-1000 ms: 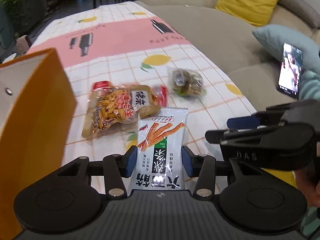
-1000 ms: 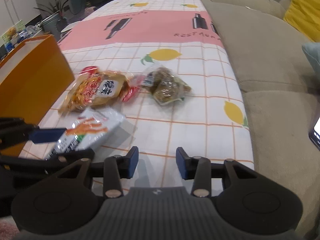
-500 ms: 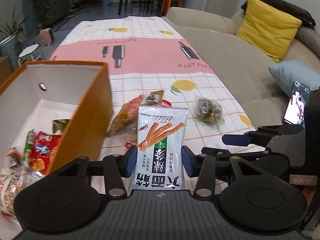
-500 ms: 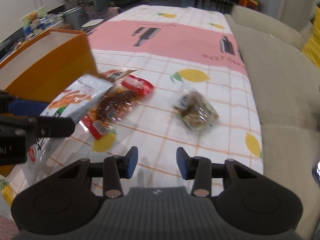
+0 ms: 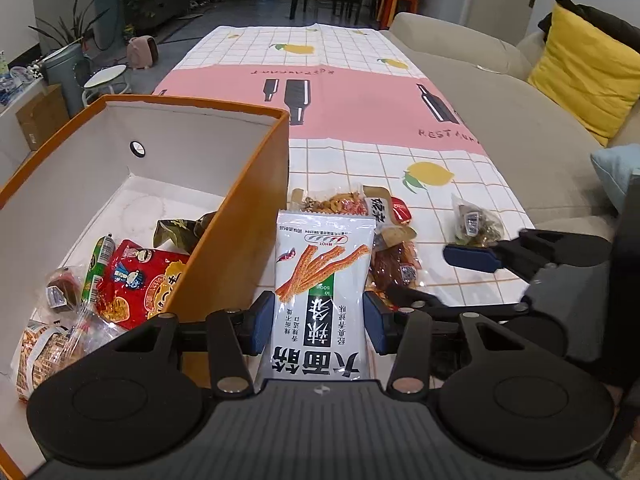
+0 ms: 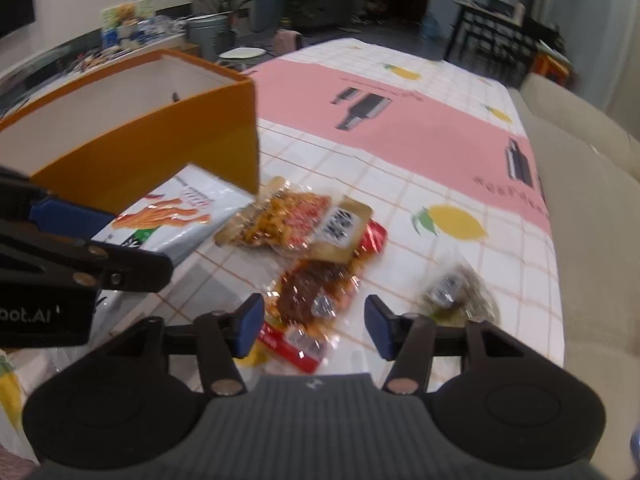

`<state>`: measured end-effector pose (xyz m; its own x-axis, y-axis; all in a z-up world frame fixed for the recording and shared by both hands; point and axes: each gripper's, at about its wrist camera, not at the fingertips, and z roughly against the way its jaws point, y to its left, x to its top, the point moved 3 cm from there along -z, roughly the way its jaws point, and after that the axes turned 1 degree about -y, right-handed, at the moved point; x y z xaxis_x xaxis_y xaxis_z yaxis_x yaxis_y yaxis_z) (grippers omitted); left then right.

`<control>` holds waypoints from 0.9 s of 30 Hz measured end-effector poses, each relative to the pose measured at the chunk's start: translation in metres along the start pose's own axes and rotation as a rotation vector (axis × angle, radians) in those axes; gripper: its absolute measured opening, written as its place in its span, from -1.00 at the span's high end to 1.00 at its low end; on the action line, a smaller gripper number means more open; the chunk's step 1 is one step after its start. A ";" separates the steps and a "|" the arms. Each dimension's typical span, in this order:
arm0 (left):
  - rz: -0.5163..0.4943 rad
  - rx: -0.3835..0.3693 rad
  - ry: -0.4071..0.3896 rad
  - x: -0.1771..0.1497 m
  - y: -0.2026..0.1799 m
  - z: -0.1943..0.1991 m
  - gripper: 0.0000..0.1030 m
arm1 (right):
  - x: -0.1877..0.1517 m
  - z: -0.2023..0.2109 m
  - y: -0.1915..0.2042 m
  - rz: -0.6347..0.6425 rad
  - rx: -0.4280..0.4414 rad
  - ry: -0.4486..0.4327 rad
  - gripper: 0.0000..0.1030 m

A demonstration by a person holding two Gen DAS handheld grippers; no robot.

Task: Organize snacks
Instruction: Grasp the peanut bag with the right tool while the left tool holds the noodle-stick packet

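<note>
My left gripper (image 5: 316, 326) is shut on a white and green snack packet (image 5: 320, 292), held above the table beside the right wall of the orange box (image 5: 240, 208). The packet also shows in the right wrist view (image 6: 176, 212). The box holds several snacks, among them a red bag (image 5: 140, 284). My right gripper (image 6: 314, 326) is open and empty, low over a brown snack pack (image 6: 312, 292). A clear pack with orange snacks (image 6: 296, 220) and a small dark pack (image 6: 456, 292) lie on the tablecloth.
The table has a checked cloth with a pink band (image 5: 360, 100) and lemon prints. A beige sofa (image 5: 520, 128) with a yellow cushion (image 5: 584, 76) runs along the right edge. My right gripper also shows in the left wrist view (image 5: 520, 256).
My left gripper has lifted the packet and swung left, so the box's inside now shows. My right gripper has moved forward and left over the loose snack packs.
</note>
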<state>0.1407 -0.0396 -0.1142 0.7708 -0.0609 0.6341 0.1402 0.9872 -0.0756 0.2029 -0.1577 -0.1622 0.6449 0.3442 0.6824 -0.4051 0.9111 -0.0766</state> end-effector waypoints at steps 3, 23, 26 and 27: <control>-0.012 0.014 -0.003 0.000 -0.002 -0.001 -0.04 | 0.006 -0.012 0.007 0.087 -0.020 -0.015 -0.05; 0.000 -0.012 0.038 -0.006 -0.001 -0.010 -0.03 | 0.005 -0.027 0.011 0.421 -0.063 -0.078 1.00; 0.008 -0.013 0.044 -0.006 0.000 -0.009 -0.03 | 0.001 -0.016 0.014 0.454 -0.057 -0.102 1.00; 0.009 -0.012 0.046 -0.007 0.001 -0.008 -0.03 | 0.000 -0.011 0.016 0.461 -0.053 -0.109 1.00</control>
<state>0.1405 -0.0398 -0.1248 0.7999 -0.0590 0.5973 0.1401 0.9860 -0.0903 0.2038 -0.1407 -0.1714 0.3328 0.6924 0.6402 -0.5982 0.6798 -0.4243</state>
